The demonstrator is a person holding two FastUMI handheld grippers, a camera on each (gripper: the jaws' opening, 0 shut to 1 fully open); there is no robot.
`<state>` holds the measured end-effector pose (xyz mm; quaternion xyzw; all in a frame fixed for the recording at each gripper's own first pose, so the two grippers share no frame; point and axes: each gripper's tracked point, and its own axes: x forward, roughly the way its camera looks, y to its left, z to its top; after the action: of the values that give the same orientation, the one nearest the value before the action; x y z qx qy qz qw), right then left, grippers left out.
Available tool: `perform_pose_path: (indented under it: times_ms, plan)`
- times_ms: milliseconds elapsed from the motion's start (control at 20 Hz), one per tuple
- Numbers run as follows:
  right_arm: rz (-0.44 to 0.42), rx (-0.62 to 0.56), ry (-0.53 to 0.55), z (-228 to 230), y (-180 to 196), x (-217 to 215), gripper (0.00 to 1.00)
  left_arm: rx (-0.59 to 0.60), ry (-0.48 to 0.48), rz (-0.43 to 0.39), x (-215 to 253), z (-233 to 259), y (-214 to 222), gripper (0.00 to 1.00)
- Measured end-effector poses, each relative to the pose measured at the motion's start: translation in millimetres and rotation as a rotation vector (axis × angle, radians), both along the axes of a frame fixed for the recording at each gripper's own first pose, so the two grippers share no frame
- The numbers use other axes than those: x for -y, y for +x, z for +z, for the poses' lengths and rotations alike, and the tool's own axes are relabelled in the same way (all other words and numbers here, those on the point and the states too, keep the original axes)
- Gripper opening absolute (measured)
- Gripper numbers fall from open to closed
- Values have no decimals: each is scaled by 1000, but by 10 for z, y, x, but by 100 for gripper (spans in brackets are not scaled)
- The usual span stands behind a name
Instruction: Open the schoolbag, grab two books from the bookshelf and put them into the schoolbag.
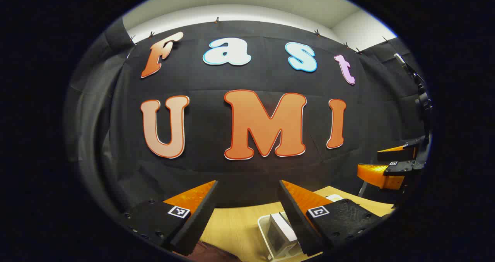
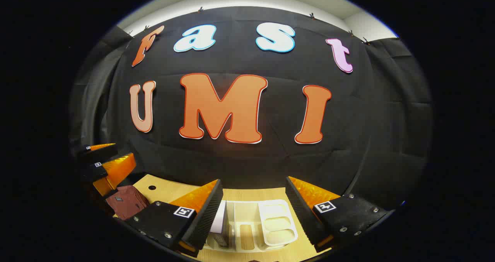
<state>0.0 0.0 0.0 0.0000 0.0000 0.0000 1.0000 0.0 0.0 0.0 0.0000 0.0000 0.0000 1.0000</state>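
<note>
In the left gripper view, the left tongs (image 1: 247, 186) are held apart and raised above the wooden bench (image 1: 236, 225), with nothing between the fingers. Below them, the white bookshelf (image 1: 267, 231) is seen on the bench with a book (image 1: 280, 231) standing in it. The right tongs (image 1: 390, 167) are seen at the right edge of that view.

In the right gripper view, the right tongs (image 2: 253, 186) are likewise spread wide above the bookshelf (image 2: 276, 223), whose slotted compartments are seen from above, with a book (image 2: 219, 221) upright at its left end. The dark red schoolbag (image 2: 125, 202) is placed on the bench (image 2: 162, 190) to the left of the bookshelf, just below the left tongs (image 2: 104, 163).
</note>
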Motion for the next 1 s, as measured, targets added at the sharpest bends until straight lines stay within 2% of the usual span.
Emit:
perform_pose_path:
  times_ms: [200,500,850,1000]
  plan:
    - [25,-15,-16,-124,11,-38,96,-31,-5,-8,-41,-139,32,94]
    - [47,-32,0,-128,81,-3,96,-53,3,33,-175,-236,17,94]
    - [74,-16,-27,-225,-78,-10,97,-28,30,24,-4,-175,10,94]
    - [95,-3,-2,-242,-106,-45,96,-22,8,39,47,-136,-50,95]
